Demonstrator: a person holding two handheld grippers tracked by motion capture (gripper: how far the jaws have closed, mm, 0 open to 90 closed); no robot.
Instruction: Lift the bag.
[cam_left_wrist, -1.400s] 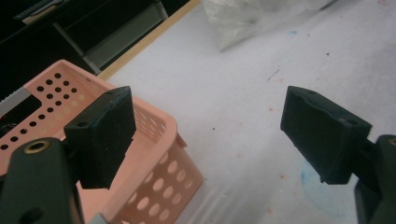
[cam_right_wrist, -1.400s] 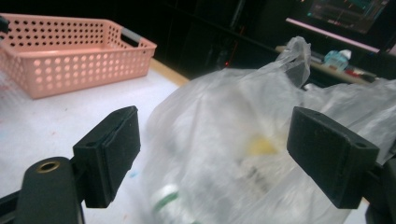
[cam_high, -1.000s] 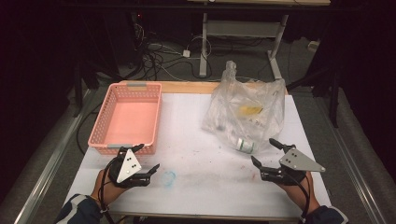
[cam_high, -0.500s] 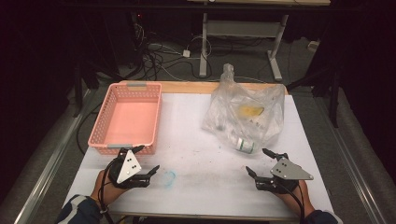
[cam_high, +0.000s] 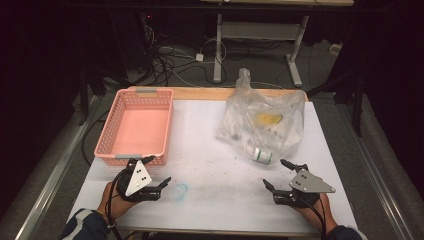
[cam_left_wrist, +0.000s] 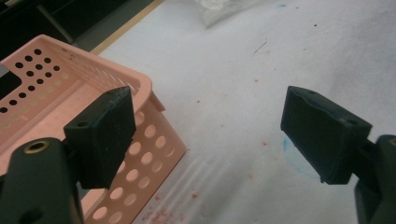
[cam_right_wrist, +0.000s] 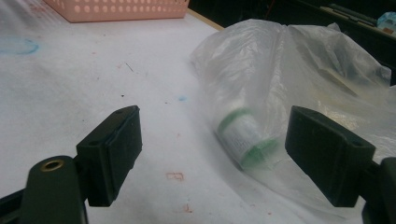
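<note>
- Two sets of tongs sit low at the near edge of the table (cam_high: 210, 150), both with jaws spread wide and nothing between them.
- Left gripper (cam_high: 152, 172): the pink basket (cam_high: 135, 127) lies just ahead of it and a little to its outer side; in the left gripper view the basket's corner (cam_left_wrist: 140, 121) sits right behind one open jaw. A faint blue ring mark (cam_high: 180, 190) is on the table just inboard of these tongs.
- Right gripper (cam_high: 279, 176): the clear plastic bag (cam_high: 260, 125) lies ahead of it and slightly inboard, apart from the jaws.
- The small bottle (cam_high: 262, 155) with green bands lies on its side in the bag's near corner; from the right gripper view the bottle (cam_right_wrist: 243, 137) sits framed between the spread jaws, its long axis running slantwise, one end toward the tongs.
- By my judgement the right gripper is much the nearer to the bottle and bag; the left is well apart from them.
- Hard to make out: the yellowish thing (cam_high: 268, 119) deeper in the bag, blurred by crumpled plastic; whether the bag's mouth is open or tied I cannot tell.
</note>
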